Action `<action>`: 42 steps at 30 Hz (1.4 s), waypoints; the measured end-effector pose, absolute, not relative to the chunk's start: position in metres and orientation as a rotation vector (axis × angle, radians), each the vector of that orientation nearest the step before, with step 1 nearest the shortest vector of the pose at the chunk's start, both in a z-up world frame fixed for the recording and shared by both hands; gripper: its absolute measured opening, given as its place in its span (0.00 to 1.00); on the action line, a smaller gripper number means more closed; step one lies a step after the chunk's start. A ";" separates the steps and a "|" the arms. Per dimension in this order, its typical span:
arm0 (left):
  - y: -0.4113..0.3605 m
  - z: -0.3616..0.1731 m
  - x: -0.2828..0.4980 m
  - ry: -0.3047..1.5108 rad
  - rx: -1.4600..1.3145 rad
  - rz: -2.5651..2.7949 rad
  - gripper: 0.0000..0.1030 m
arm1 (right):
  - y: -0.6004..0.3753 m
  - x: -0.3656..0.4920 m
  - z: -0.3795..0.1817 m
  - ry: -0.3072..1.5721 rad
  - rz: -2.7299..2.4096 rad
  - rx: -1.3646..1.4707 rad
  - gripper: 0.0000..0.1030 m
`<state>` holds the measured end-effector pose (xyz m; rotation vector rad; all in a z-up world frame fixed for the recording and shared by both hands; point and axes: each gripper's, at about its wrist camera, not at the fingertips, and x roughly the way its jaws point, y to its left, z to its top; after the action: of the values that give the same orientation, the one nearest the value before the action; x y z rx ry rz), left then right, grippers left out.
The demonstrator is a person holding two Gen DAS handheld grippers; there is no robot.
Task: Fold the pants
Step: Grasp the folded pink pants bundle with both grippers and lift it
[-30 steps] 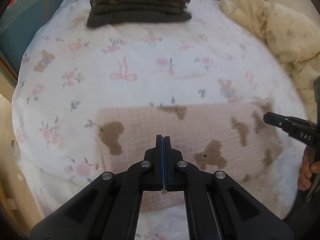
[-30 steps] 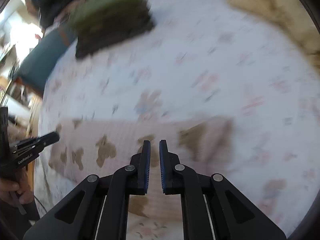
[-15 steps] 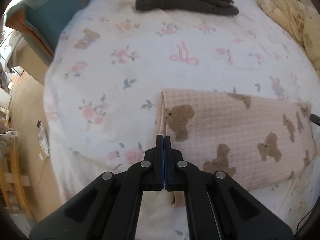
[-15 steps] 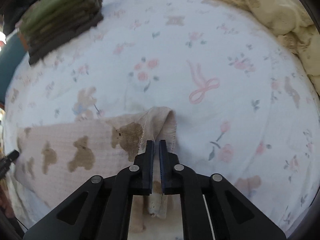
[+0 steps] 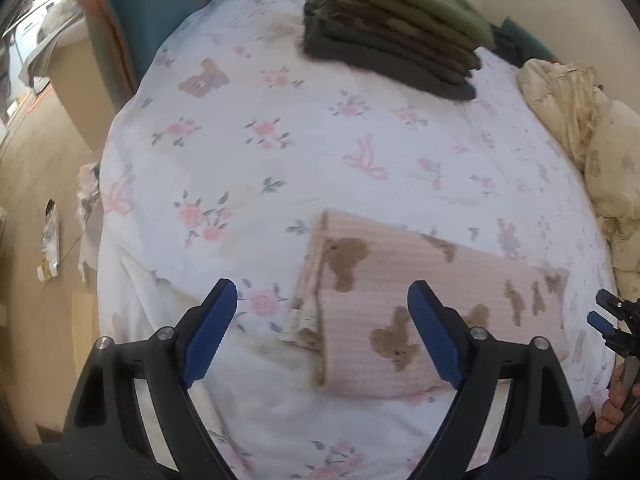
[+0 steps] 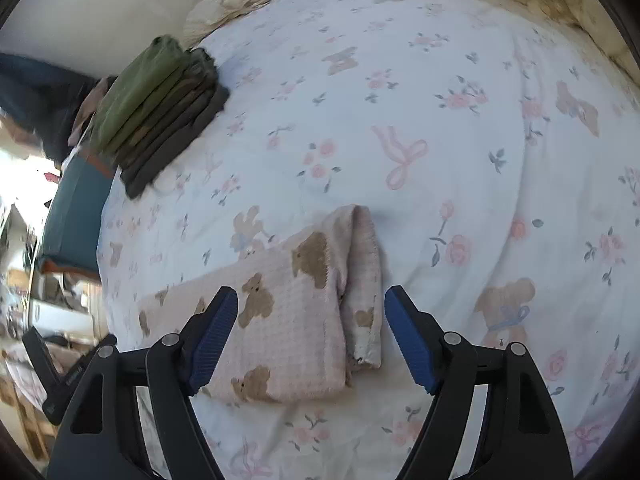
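The pink pants with brown bear print [image 5: 420, 300] lie folded in a long strip on the flowered bed sheet. My left gripper [image 5: 322, 332] is open above the strip's left end, holding nothing. In the right wrist view the pants [image 6: 288, 320] lie below my right gripper [image 6: 310, 340], which is open and empty over the strip's right end, where a hem fold [image 6: 366, 288] sticks out. The right gripper also shows at the left wrist view's right edge [image 5: 616, 324].
A stack of folded green and dark clothes [image 5: 396, 28] sits at the far side of the bed [image 6: 160, 100]. A cream quilt [image 5: 592, 152] is bunched on the right. The bed's left edge drops to a wooden floor [image 5: 36, 200].
Both grippers went from shut to wide open, letting go of the pants' ends. Both pulled back a little from the cloth.
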<state>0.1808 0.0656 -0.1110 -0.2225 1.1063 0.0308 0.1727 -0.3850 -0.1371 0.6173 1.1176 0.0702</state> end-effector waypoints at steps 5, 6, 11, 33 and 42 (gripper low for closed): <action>0.081 -0.126 0.191 1.148 -0.256 0.063 0.83 | -0.386 0.186 -0.170 1.204 0.074 0.707 0.76; 0.083 -0.131 0.194 1.162 -0.252 0.078 0.83 | -0.386 0.188 -0.176 1.221 0.065 0.717 0.76; 0.075 -0.154 0.205 1.234 -0.208 0.051 0.83 | -0.385 0.195 -0.185 1.219 -0.002 0.657 0.75; -0.012 -0.164 0.224 1.280 0.009 -0.252 0.10 | -0.338 0.214 -0.209 1.345 0.260 0.578 0.15; -0.008 -0.138 0.207 1.188 0.020 -0.231 0.09 | -0.341 0.209 -0.194 1.287 0.243 0.573 0.10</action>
<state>0.2066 -0.0075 -0.1378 0.0196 1.1876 -0.2306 0.2092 -0.3407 -0.1940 0.5732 1.2872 0.2432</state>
